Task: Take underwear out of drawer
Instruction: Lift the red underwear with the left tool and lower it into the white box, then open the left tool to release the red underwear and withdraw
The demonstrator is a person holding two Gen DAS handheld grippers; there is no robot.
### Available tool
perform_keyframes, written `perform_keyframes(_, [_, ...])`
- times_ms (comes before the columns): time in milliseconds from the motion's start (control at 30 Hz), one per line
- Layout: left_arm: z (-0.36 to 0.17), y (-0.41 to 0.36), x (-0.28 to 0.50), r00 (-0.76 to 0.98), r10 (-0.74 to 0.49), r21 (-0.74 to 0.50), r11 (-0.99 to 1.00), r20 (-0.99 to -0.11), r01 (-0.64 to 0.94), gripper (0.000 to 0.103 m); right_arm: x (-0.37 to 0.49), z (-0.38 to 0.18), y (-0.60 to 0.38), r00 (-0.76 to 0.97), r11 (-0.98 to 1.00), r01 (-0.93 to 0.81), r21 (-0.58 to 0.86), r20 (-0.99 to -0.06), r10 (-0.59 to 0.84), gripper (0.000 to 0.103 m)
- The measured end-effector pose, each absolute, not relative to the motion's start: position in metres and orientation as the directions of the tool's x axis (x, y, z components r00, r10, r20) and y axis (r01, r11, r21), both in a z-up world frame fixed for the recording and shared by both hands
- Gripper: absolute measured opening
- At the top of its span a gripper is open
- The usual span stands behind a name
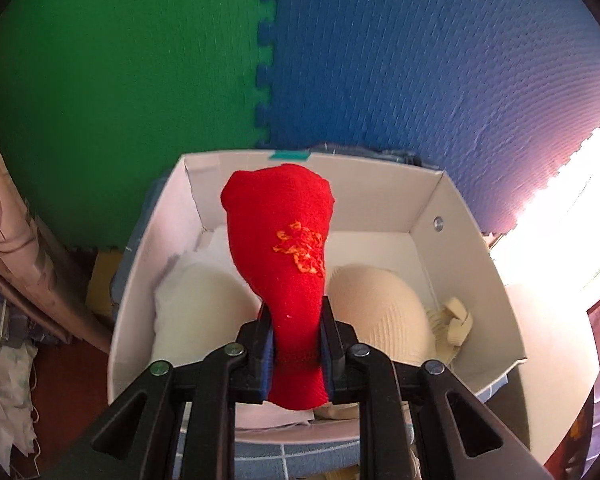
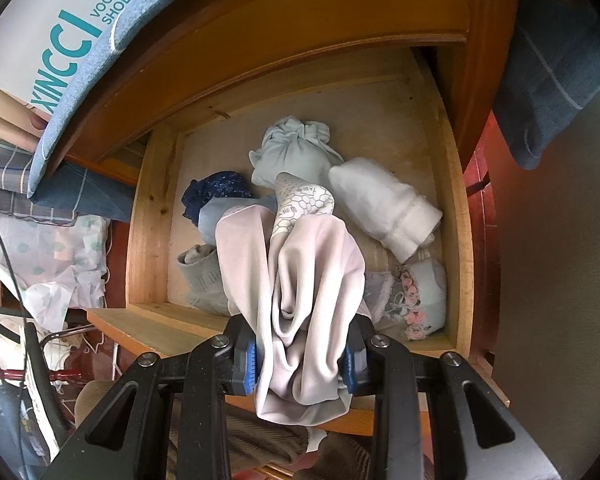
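Observation:
In the left wrist view my left gripper (image 1: 296, 320) is shut on a rolled red garment (image 1: 288, 240) with an orange embroidered mark, held above an open white cardboard box (image 1: 428, 196). A white roll (image 1: 196, 312) and a cream roll (image 1: 380, 312) lie in the box. In the right wrist view my right gripper (image 2: 300, 356) is shut on a bunched pale pink underwear piece (image 2: 300, 292), held over the open wooden drawer (image 2: 148, 216). Several rolled garments lie in the drawer: a pale green one (image 2: 292, 152), a white one (image 2: 384, 204), a dark blue lace one (image 2: 216, 192) and a grey sock (image 2: 200, 276).
Green (image 1: 120, 80) and blue (image 1: 400, 80) foam mats cover the floor beyond the box. A cream strap bundle (image 1: 452, 324) lies in the box's right corner. A shoe box lid (image 2: 60, 40) and folded cloth sit left of the drawer; a floral piece (image 2: 416, 300) lies at its right front.

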State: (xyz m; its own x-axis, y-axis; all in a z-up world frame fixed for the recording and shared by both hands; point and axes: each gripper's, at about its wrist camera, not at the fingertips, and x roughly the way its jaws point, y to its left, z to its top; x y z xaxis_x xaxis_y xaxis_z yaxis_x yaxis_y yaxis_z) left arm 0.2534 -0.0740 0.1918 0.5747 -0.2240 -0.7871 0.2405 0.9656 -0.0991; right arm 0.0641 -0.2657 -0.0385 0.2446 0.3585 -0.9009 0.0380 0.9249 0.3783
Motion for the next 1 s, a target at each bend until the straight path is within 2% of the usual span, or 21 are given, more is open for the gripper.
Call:
perform_keyframes(233, [0.174,-0.078,0.259,0.547,-0.206,-0.109,0.973,-0.811,0.206,0.019,0.065,-0.039,-0.265,0.244,0.924,0.034,0.381,-0.9,0.362,0.029])
perform_keyframes(600, [0.184,-0.07,0.248,0.561,-0.199,-0.113,0.976,-0.803,0.185,0.035,0.064,-0.039,-0.264,0.247,0.926,0.034,0.375,-0.901,0.356,0.029])
perform_keyframes(867, [0.202,-0.062,0.191,0.623,-0.183,-0.042,0.971,-0.76,0.234,0.037,0.064,-0.038,-0.262,0.248,0.93,0.03,0.365,-0.904,0.347,0.029])
perform_keyframes(1000, [0.197,-0.054,0.149,0.657,-0.156,0.004,0.972,-0.738,0.235,0.046,0.064,-0.038,-0.261,0.25,0.935,0.028,0.353,-0.908,0.336,0.029])
